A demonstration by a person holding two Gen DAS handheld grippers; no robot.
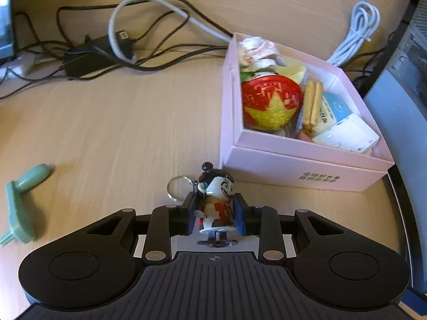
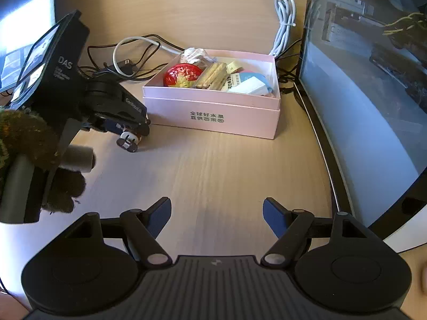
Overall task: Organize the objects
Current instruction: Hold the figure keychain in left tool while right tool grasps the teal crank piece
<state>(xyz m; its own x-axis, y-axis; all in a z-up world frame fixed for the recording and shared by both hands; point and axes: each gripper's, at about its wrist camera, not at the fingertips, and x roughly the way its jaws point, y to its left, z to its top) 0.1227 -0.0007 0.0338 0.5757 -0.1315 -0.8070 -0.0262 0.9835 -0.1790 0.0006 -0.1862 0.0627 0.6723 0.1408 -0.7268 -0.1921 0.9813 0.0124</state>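
My left gripper (image 1: 214, 213) is shut on a small clown figurine keychain (image 1: 217, 200) with a metal ring, held just above the wooden desk, in front of the pink box's near left corner. The pink box (image 1: 301, 170) holds a red and yellow strawberry toy (image 1: 269, 104), wafer biscuits (image 1: 312, 104), white packets and other small items. A green plastic piece (image 1: 21, 202) lies on the desk to the far left. In the right wrist view my right gripper (image 2: 216, 214) is open and empty over the desk, with the pink box (image 2: 213, 117) ahead and the left gripper (image 2: 128, 130) at its left.
Black and white cables (image 1: 125, 40) and a power adapter lie behind the box on the left. A coiled white cable (image 2: 285, 21) lies behind the box. A monitor (image 2: 373, 112) stands along the right side. The desk edge curves at the right.
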